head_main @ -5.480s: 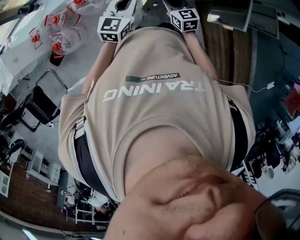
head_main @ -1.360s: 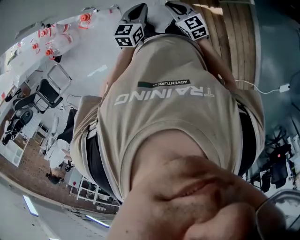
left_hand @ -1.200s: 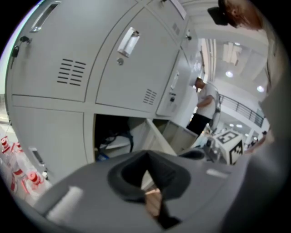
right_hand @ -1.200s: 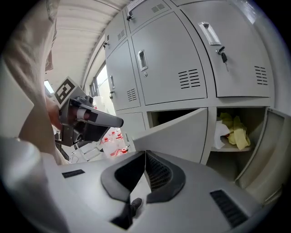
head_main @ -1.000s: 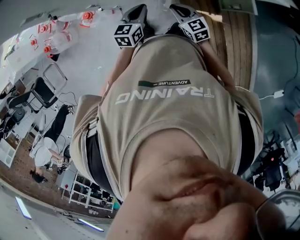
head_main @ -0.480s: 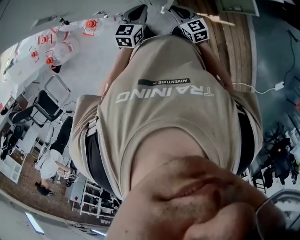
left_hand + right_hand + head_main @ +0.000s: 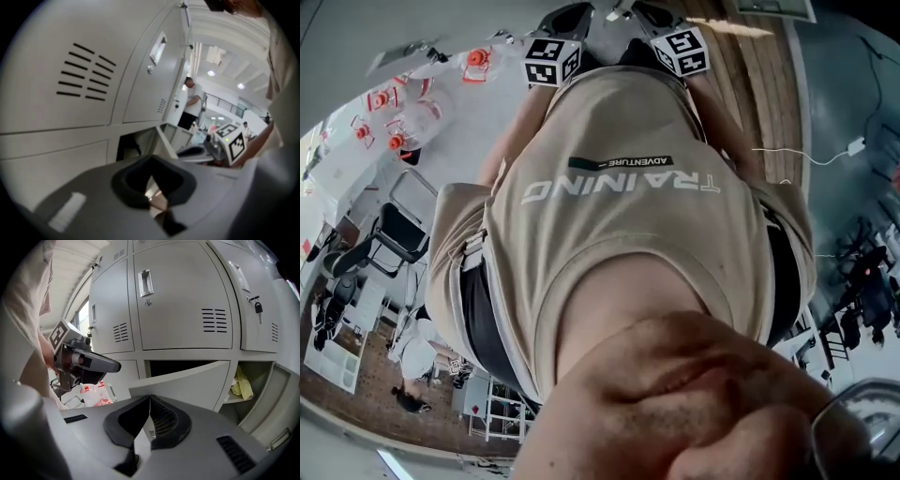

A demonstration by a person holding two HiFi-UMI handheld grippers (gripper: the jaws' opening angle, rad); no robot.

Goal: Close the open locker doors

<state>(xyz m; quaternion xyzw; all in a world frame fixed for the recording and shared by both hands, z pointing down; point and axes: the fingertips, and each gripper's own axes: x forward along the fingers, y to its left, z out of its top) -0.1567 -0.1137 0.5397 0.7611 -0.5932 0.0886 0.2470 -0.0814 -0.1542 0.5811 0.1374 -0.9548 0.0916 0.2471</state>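
Both sets of fingers are pinched shut with nothing in them. On the right gripper point(image 7: 150, 401) the ribbed fingers point(image 7: 165, 420) meet at the tips, and it's the same on the left gripper point(image 7: 151, 176), dark fingers point(image 7: 133, 180) together and empty.

Going outward from the right tips, there's an open locker door point(image 7: 187, 380) just beyond and slightly above them. It hangs out from the bottom row with the dark compartment point(image 7: 187, 366) behind it. Its long top edge runs roughly left to right across that view. The end toward the left gripper point(image 7: 79, 359) sits nearer the camera, so I'd guess that's the free end and the hinge is on the right.

Further right a second locker stands open with a yellow cloth point(image 7: 242, 383) on its shelf, and its door point(image 7: 276, 413) swings out low at the frame edge. The upper lockers point(image 7: 183, 301) look shut.

The left gripper view catches the same first door point(image 7: 161, 140) ahead and a bit right. My read is that the right gripper is squarer on, so push that free end back toward the opening.

The head view is mostly shirt point(image 7: 619, 244), no help with the lockers.
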